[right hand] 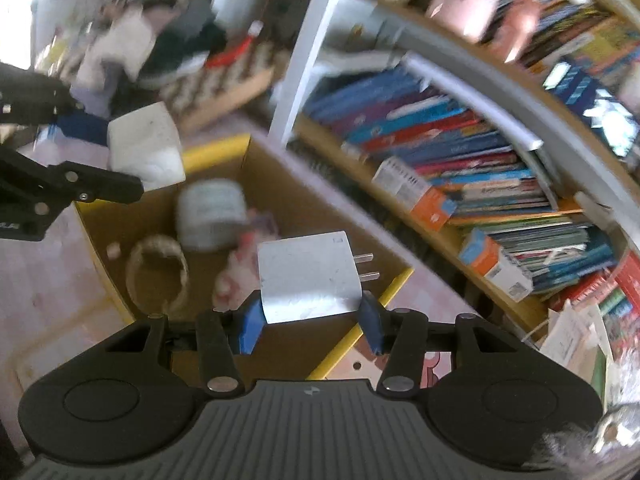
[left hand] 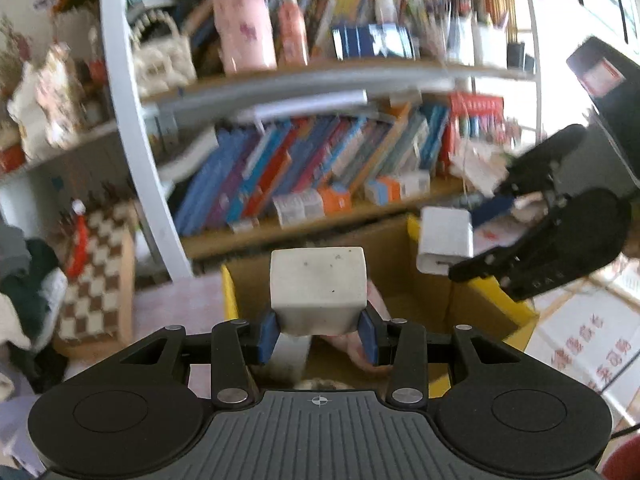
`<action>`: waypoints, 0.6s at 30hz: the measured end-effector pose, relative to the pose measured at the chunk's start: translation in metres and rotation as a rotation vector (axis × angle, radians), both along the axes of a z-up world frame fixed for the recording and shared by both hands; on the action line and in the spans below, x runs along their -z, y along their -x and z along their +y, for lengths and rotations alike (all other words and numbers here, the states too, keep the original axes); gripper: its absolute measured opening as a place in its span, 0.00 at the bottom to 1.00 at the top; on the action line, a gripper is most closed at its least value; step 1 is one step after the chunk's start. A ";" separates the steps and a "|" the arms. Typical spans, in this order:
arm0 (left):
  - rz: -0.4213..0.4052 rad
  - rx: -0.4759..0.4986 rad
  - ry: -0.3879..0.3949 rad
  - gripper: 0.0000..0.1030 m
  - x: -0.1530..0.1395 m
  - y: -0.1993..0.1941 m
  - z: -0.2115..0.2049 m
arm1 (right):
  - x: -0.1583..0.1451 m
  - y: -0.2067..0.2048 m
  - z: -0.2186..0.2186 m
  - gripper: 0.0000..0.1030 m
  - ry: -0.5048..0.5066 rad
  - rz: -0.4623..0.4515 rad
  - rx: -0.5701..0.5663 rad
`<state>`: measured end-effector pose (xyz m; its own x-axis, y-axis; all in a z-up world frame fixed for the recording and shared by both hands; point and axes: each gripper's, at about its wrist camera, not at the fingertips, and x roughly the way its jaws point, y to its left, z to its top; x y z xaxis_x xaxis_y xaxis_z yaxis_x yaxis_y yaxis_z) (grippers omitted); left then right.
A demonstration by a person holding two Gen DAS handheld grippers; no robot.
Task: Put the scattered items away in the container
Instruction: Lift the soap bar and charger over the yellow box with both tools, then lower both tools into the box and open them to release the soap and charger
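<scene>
My left gripper (left hand: 319, 336) is shut on a white cube-shaped block (left hand: 318, 290), held above an open cardboard box (left hand: 248, 284) with yellow-edged flaps. My right gripper (right hand: 309, 326) is shut on a white plug-in charger (right hand: 306, 276) with two metal prongs pointing right, over the same cardboard box (right hand: 276, 184). The left wrist view shows the right gripper (left hand: 476, 236) with the charger (left hand: 444, 240) at the box's right side. In the right wrist view the left gripper (right hand: 120, 160) and its block (right hand: 144, 148) hang over the box's left corner. Inside lie a blurred roll (right hand: 210, 216), a woven ring (right hand: 158, 276) and pink items (right hand: 244, 256).
A white-framed bookshelf (left hand: 320, 168) packed with leaning books stands right behind the box. A checkered board (left hand: 98, 276) and piled clothes (left hand: 24, 276) sit on the pink floor to the left. Printed cartons (left hand: 580, 340) lie to the right.
</scene>
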<state>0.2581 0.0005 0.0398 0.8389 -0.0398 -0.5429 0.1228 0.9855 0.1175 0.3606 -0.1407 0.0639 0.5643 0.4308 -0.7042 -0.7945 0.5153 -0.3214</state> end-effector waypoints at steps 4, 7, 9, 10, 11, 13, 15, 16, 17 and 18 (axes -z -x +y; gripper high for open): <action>0.081 0.011 -0.006 0.39 0.016 -0.016 -0.004 | 0.019 -0.009 0.017 0.46 0.138 -0.005 -0.092; 0.103 -0.007 0.020 0.39 0.020 -0.025 -0.002 | 0.027 -0.015 0.026 0.46 0.194 -0.005 -0.140; 0.115 -0.023 0.044 0.39 0.021 -0.029 0.002 | 0.032 -0.019 0.032 0.46 0.228 -0.006 -0.168; 0.123 -0.029 0.050 0.39 0.022 -0.032 0.003 | 0.035 -0.021 0.035 0.46 0.246 -0.007 -0.184; 0.133 -0.031 0.049 0.39 0.023 -0.034 0.003 | 0.037 -0.023 0.038 0.46 0.265 -0.005 -0.202; 0.155 -0.030 0.041 0.39 0.025 -0.038 0.002 | 0.042 -0.027 0.044 0.46 0.299 0.004 -0.231; 0.179 -0.026 0.035 0.39 0.029 -0.043 0.001 | 0.047 -0.032 0.051 0.46 0.332 0.005 -0.251; 0.192 -0.025 0.035 0.39 0.031 -0.045 0.000 | 0.050 -0.034 0.054 0.46 0.346 0.007 -0.259; 0.205 -0.024 0.036 0.39 0.033 -0.047 -0.001 | 0.052 -0.038 0.057 0.46 0.355 0.015 -0.265; 0.218 -0.022 0.036 0.39 0.035 -0.049 -0.002 | 0.055 -0.041 0.060 0.46 0.361 0.027 -0.270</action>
<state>0.3072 -0.0014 0.0046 0.7023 -0.0459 -0.7104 0.1202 0.9912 0.0549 0.4019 -0.0804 0.0093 0.4453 0.2839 -0.8492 -0.8953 0.1474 -0.4203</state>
